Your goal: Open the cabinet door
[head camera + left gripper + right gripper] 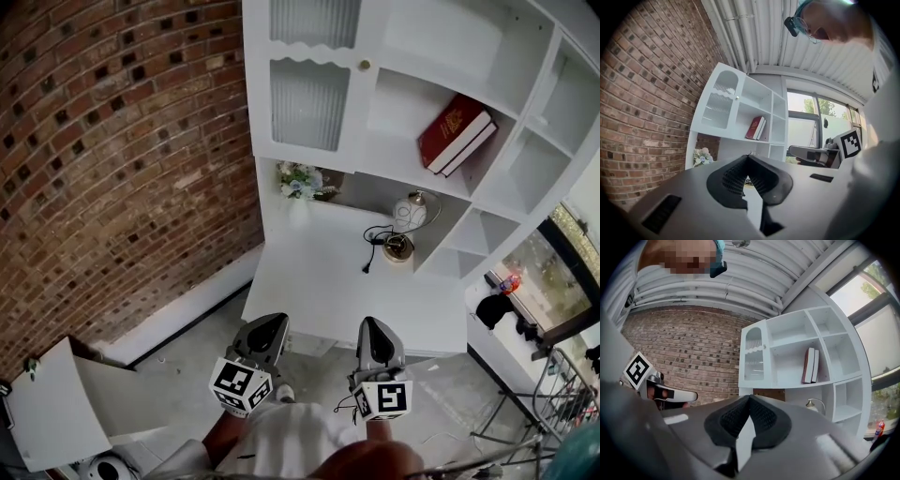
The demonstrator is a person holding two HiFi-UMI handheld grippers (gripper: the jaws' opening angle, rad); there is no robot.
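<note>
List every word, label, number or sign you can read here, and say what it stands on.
No text here can be read.
Red book: gold print on the cover, too blurred to read.
Marker cubes on the left gripper and the right gripper: black-and-white square patterns only, no letters or digits.

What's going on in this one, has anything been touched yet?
A person holds a gripper in each hand, facing a white cabinet. The left gripper and right gripper are both shut and empty. They are held side by side in front of the unit and touch nothing. The cabinet door, with ribbed glass and a small knob, is closed, so opening it has not begun. A red book sits on the open shelf beside it.
</note>
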